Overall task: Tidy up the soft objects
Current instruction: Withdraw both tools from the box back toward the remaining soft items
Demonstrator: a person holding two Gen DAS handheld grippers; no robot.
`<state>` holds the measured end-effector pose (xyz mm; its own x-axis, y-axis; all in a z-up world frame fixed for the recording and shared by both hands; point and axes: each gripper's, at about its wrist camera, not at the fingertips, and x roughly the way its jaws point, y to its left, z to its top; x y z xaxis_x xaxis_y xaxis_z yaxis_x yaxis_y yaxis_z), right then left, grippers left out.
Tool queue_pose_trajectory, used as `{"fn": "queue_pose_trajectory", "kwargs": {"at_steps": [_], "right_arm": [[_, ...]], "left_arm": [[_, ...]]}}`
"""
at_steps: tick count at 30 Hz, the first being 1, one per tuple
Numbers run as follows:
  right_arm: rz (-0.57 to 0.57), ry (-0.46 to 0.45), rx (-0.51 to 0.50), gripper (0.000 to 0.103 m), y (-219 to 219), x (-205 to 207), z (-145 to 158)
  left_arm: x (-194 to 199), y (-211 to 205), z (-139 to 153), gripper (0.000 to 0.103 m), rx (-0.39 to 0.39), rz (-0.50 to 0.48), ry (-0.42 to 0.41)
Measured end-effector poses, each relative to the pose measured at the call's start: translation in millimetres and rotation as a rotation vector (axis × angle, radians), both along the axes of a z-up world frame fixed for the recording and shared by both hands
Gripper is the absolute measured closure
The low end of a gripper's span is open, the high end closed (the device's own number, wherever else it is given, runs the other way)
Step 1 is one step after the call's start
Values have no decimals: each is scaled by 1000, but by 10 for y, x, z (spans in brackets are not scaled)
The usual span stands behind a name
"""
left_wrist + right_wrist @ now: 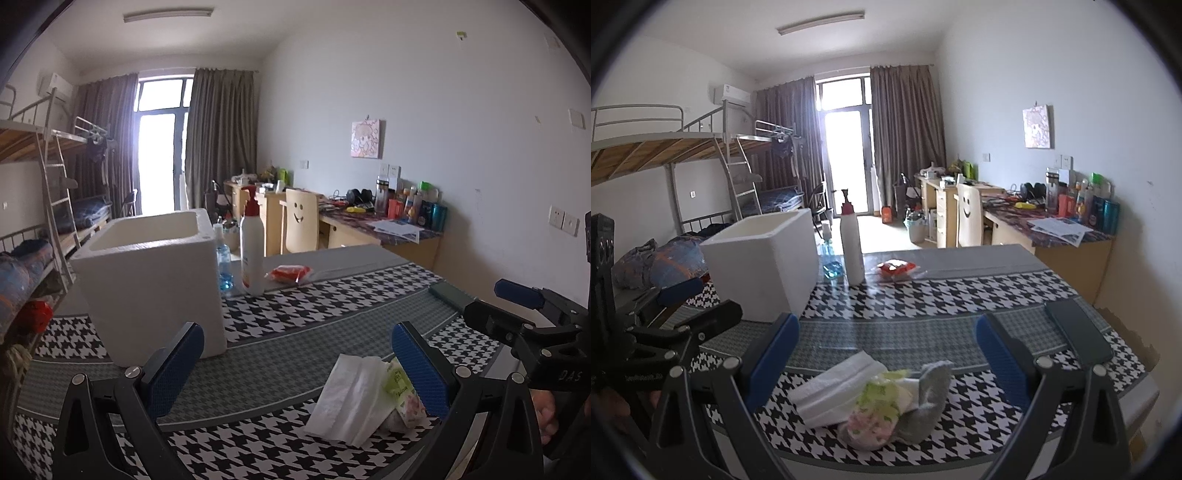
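A white folded tissue pack [351, 395] [831, 387] lies on the houndstooth tablecloth [332, 295] [942, 295], touching a small floral sock bundle [400, 397] [875, 417] with a grey sock [931, 395] beside it. A white foam box [155, 280] [764, 262] stands open-topped at the left. My left gripper [297, 369] is open, hovering just left of the pile, its right finger in front of the bundle. My right gripper [886, 365] is open above the pile, nothing between its fingers. Each gripper shows in the other's view [517, 310] [687, 314].
Behind the box stand a white pump bottle [252, 254] [851, 247] and a clear bottle of blue liquid [224, 258] [830, 258]. A red packet in plastic [290, 273] [897, 268] lies further back. A dark flat phone-like slab [1078, 332] [450, 293] rests at the right.
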<state>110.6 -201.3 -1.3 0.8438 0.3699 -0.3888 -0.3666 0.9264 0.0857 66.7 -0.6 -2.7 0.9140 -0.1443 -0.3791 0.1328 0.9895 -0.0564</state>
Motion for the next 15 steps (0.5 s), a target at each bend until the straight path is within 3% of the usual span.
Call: {"fn": "queue_pose_trajectory", "kwargs": {"at_steps": [15], "right_arm": [[-40,64,-2,5,-152,42,-247]], "left_arm": [[186,-187,-304,1,18,-78,96]]}}
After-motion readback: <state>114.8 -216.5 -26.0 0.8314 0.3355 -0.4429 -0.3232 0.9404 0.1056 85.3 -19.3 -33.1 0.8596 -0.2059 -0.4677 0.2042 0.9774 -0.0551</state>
